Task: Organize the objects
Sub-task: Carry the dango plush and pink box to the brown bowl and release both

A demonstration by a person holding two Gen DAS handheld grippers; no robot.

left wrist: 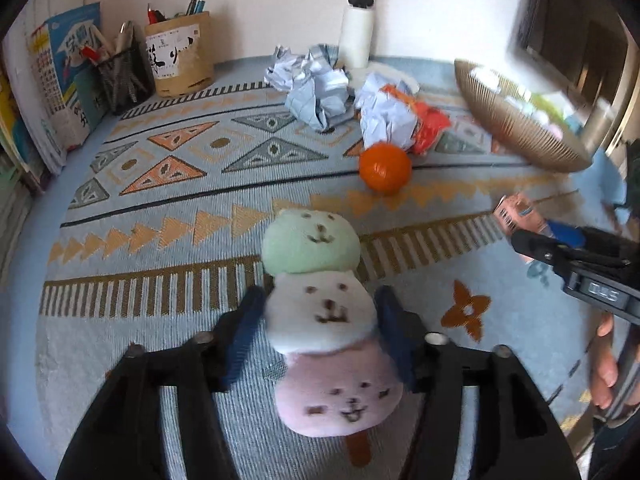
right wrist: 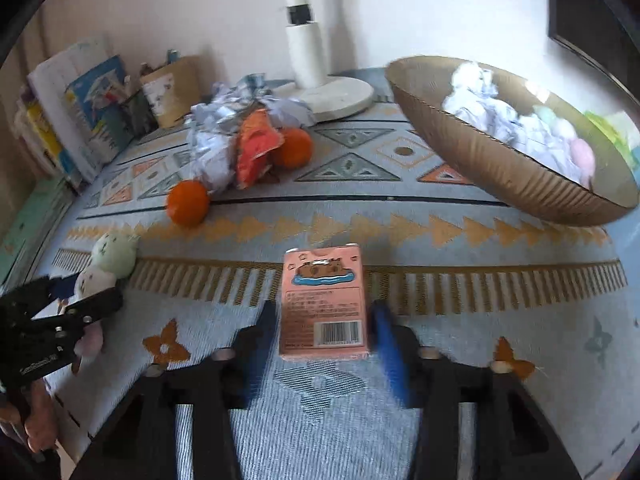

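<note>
Left gripper (left wrist: 320, 320) straddles the plush toy (left wrist: 324, 320), a stack of three soft faces (green, white, pink) on a stick; the blue pads sit just beside the white middle ball on both sides, but motion blur hides whether they press it, so cannot tell if the grasp is closed; toy appears to lie on the patterned cloth (left wrist: 160, 208), near the front edge of the desk.

Right gripper (right wrist: 324, 320) brackets the pink card box (right wrist: 323, 304), barcode end toward the camera; a narrow gap seems to show at the left pad, the right pad looks touching or nearly so; judged open around the box, not yet clamped; box lies flat on the cloth.

Brown ribbed bowl (right wrist: 500, 172) sits well apart at the right rear, tilted, already holding crumpled paper and pastel items; likely the drop target.

Risks, as judgement:
- plush is soft and round; a pinch on the middle ball alone may let it squeeze out or pivot about the pads, head or stick end swinging down;
- box is gripped near its lower end; lifted there it may tip forward and slip;
- orange (left wrist: 385, 167) lies between the toy and the paper pile (left wrist: 320, 88); a low carry could knock it rolling;
- both arms heading for the bowl could cross;
- bowl tilt may shed contents if bumped.
</note>
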